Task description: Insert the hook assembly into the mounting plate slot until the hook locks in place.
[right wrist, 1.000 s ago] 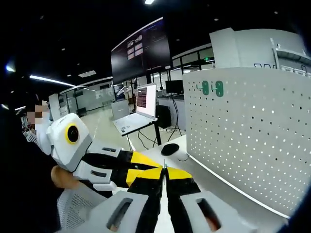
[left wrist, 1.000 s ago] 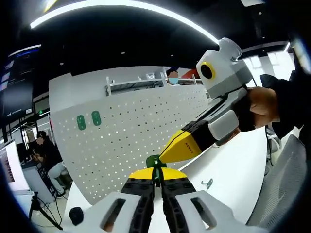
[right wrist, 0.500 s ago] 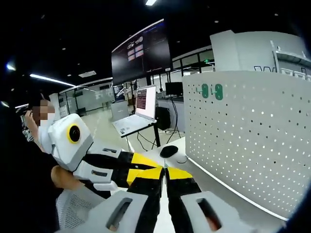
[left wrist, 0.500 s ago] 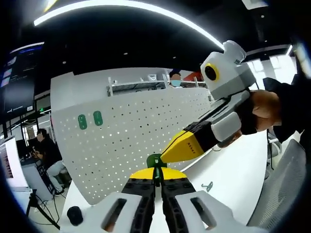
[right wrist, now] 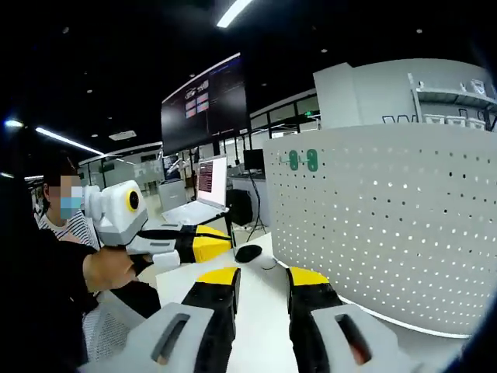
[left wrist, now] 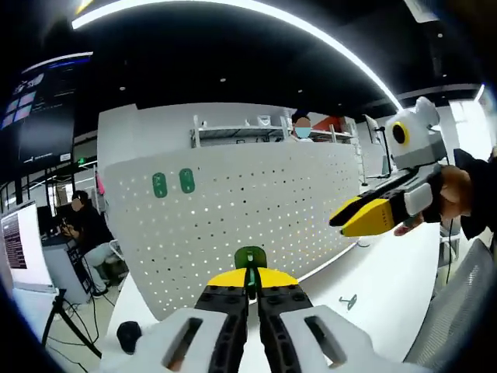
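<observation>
My left gripper [left wrist: 250, 280] is shut on a small green hook piece [left wrist: 250, 257] that stands up between its yellow tips. Behind it rises the white perforated mounting plate [left wrist: 256, 210], upright on the table, with two green hooks [left wrist: 172, 183] fixed near its upper left. My right gripper [left wrist: 363, 218] hangs in the air at the right, held by a hand, apart from the green piece. In the right gripper view my right gripper [right wrist: 262, 277] stands open with nothing between its jaws. The left gripper [right wrist: 203, 243] shows at the left, the plate [right wrist: 388, 225] at the right.
A small metal hook [left wrist: 347, 300] lies on the white table [left wrist: 388, 272] to the right. A black round object [left wrist: 128, 334] sits at the plate's left end, a black mouse [right wrist: 248, 252] near a laptop [right wrist: 206, 183]. People sit or stand in the background.
My right gripper has opened and drawn back to the right, away from the green hook piece. The left gripper still holds that piece.
</observation>
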Demonstrator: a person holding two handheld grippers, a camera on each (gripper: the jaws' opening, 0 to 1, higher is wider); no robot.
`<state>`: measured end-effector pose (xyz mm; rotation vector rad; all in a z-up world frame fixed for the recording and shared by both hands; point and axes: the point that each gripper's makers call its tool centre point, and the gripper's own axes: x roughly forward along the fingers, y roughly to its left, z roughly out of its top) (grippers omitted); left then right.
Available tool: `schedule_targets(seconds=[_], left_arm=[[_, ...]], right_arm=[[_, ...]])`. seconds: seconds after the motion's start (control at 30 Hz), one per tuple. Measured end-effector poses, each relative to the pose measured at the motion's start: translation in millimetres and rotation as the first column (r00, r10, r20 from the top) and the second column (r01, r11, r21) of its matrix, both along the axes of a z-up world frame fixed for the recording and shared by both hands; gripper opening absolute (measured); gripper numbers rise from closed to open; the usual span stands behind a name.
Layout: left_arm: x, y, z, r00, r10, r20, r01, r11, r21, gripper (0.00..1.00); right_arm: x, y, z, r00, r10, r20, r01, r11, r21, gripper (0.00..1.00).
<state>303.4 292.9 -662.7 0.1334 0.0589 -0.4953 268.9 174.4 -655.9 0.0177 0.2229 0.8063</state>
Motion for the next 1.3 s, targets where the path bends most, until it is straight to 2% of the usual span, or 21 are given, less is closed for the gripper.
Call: schedule_targets(seconds=[0.17,0.5,0.67,0.87,1.03,1.3], left_arm=[[23.2,25,12.0,0.999,0.054,0.007,-0.054,0.998,-0.019,0.03],[77.9,64,53.6,0.987,0.144,0.067,-0.142,0.989,-0.029,0.03],[100.3,68,75.9,0.980,0.170,0.101,-0.168,0.985,-0.027,0.03],[130.9,77,93.5,0.970,0.211,0.122,-0.208,0.977,-0.039,0.03],[152.1,82,97.6,0.964,0.239,0.119,-0.237,0.971,-0.036,0.03],[175.1,87,91.9,0.954,0.276,0.120,-0.278,0.960,0.003,0.03]], right_arm=[[-1,-29,1.6,0.997,-0.073,0.018,0.073,0.997,-0.002,0.28],[0,-63,7.1,0.987,-0.152,0.043,0.152,0.988,0.001,0.31],[1,-75,7.9,0.982,-0.181,0.048,0.181,0.983,0.007,0.31],[3,-83,4.8,0.979,-0.199,0.041,0.199,0.980,0.005,0.31],[4,-87,1.9,0.978,-0.204,0.038,0.204,0.979,0.002,0.31],[7,-92,-1.7,0.977,-0.212,0.033,0.213,0.977,0.002,0.31]])
